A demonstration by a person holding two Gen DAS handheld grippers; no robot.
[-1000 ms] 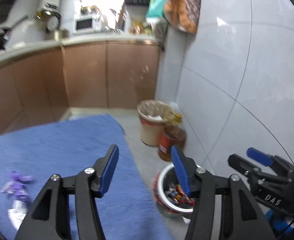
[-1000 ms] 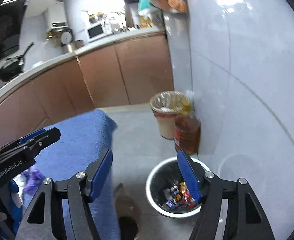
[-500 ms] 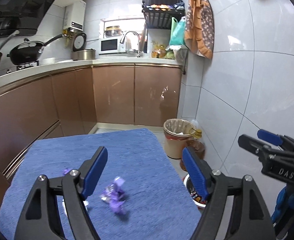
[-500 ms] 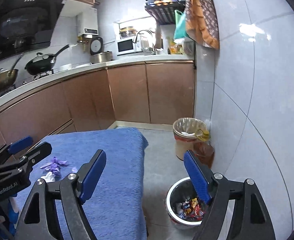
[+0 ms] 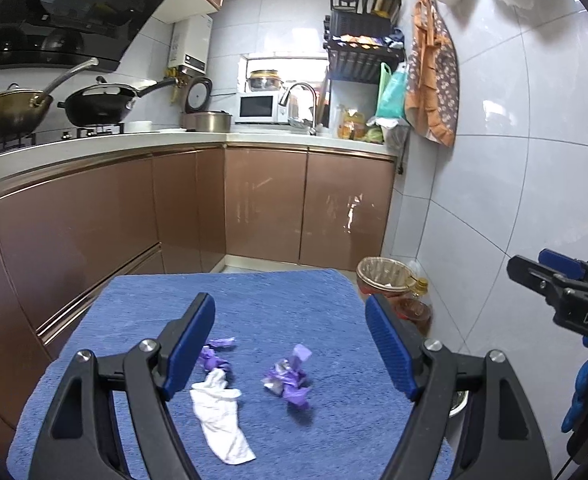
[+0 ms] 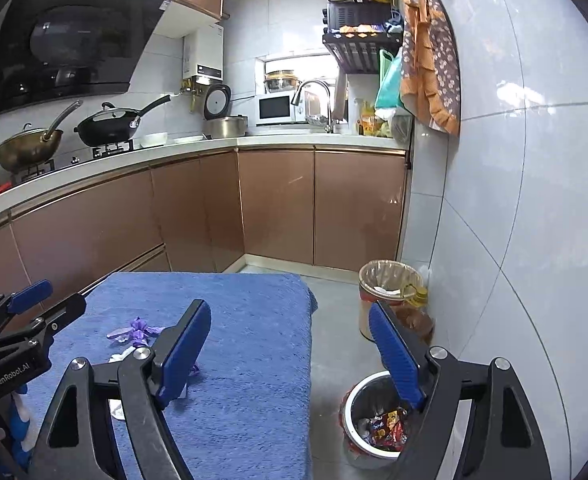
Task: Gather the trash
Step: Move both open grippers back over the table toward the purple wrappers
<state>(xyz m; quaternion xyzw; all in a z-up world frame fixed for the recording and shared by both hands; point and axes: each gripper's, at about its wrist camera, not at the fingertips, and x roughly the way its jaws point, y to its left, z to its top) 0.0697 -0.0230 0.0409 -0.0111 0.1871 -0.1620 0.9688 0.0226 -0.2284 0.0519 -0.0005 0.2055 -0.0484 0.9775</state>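
**Trash ahead of the left claw, bin under the right**

We hold both claws wide with nothing between the pads. The left claw (image 5: 290,344) looks straight onto the blue table (image 5: 254,292), and the trash sits inside its gap. The white tissue (image 5: 220,416) lies at about 7 o'clock from the gap's middle, close to the left finger, with its long axis running from 11 to 5 o'clock. The purple wrapper (image 5: 288,380) lies at about 6 o'clock, and a smaller purple scrap (image 5: 214,354) at 9 o'clock is partly behind that finger.

The right claw (image 6: 290,348) sits over the table's edge. The trash is off at its 8 o'clock and the bin (image 6: 378,428) at its 5 o'clock. We judge the left claw nearer to the trash, so the next pick is its job.
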